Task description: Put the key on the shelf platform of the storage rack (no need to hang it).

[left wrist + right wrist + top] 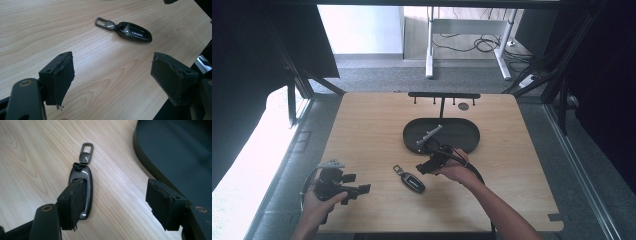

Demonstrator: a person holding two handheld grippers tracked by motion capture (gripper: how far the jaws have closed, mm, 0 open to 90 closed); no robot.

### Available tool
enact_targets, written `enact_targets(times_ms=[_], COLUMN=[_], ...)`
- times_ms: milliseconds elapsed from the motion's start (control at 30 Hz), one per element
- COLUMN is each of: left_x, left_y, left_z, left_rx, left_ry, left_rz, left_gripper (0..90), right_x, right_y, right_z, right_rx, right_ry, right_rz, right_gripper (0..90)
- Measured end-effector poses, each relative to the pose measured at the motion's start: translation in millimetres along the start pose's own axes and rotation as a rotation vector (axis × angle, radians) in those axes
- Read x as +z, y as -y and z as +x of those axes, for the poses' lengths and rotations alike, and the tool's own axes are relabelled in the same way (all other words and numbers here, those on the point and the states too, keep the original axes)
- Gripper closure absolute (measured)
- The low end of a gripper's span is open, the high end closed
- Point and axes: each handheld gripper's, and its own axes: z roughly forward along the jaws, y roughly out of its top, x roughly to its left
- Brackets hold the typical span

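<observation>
At six o'clock from the tabletop (377,115) centre, nearest the person, the left gripper (362,189) rests near the front-left edge, its fingers (60,77) released with nothing between them. Further in, the right gripper (421,168) hovers over the car key fob (413,182), fingers (72,202) spread apart and not yet pressing; one finger overlaps the fob, the other stands clear at its three o'clock. The fob lies flat on the wood, clasp ring (86,151) towards twelve. It looks light, rigid and glossy, so likely slippery; pinching across its narrow sides seems safest. Beyond, at twelve o'clock, the dark oval tray (467,132) appears to hold nothing, apart from the stand's post rising from its far rim.
</observation>
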Motion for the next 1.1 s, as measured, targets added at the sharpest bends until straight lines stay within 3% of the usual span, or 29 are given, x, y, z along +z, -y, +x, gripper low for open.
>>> enact_targets(times_ms=[467,733,1100], left_x=[-0.9,-0.8,-0.2], left_y=[0.2,0.4,0.8], left_z=[-0.2,0.7,1.8], left_rx=[-0.003,-0.004,-0.010], left_ry=[0.005,0.004,0.006], left_rz=[0.005,0.009,0.011], left_gripper=[19.2,19.2,19.2], right_x=[28.3,47.6,75.9], right_y=[-8.3,-8.3,-3.9], right_z=[26.8,33.3,38.6], right_rx=[-0.066,-0.086,-0.092], right_ry=[-0.046,-0.063,-0.048], right_rz=[0.070,0.113,0.176], right_gripper=[33.1,34.6,36.5])
